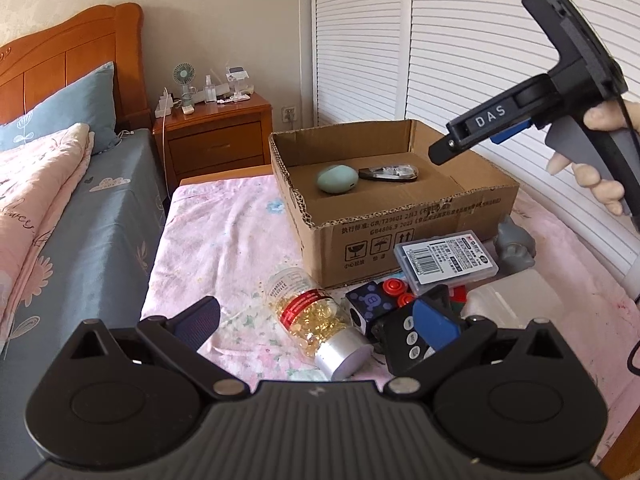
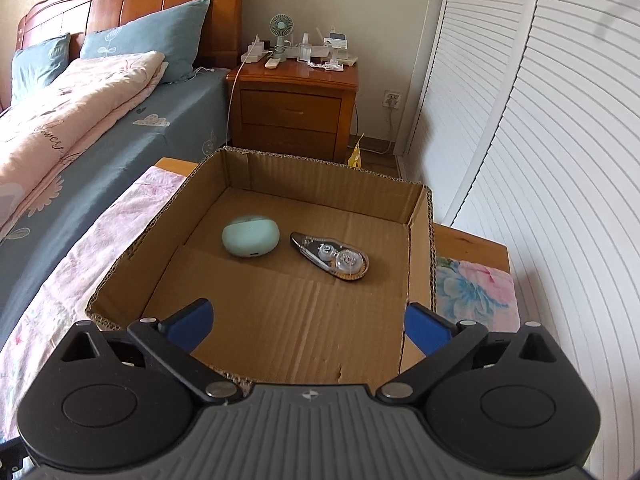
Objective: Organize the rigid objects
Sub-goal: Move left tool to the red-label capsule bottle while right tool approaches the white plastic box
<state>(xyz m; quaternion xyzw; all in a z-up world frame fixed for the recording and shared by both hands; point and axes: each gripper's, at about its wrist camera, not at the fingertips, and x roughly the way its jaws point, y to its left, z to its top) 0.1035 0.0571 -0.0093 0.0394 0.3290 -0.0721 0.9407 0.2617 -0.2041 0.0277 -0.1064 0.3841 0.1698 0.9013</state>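
Note:
A cardboard box (image 1: 400,236) stands on a pink flowered cloth and holds a mint green case (image 1: 337,178) and a clear correction tape dispenser (image 1: 390,172). In the right wrist view the box (image 2: 132,260) holds the case (image 2: 250,237) and the dispenser (image 2: 331,257). My left gripper (image 1: 316,322) is open low over the cloth, with a pill bottle (image 1: 320,320) lying between its fingers. Beside it lie a dark cube (image 1: 370,306), a black remote (image 1: 408,342) and a clear card case (image 1: 446,260). My right gripper (image 2: 308,328) is open and empty above the box's near edge; it also shows in the left wrist view (image 1: 472,136).
A grey figure (image 1: 516,244), red round pieces (image 1: 396,290) and a white plastic container (image 1: 504,304) lie right of the box. A bed (image 1: 60,208) stands to the left, a wooden nightstand (image 1: 218,136) behind, white louvred doors (image 1: 460,40) to the right.

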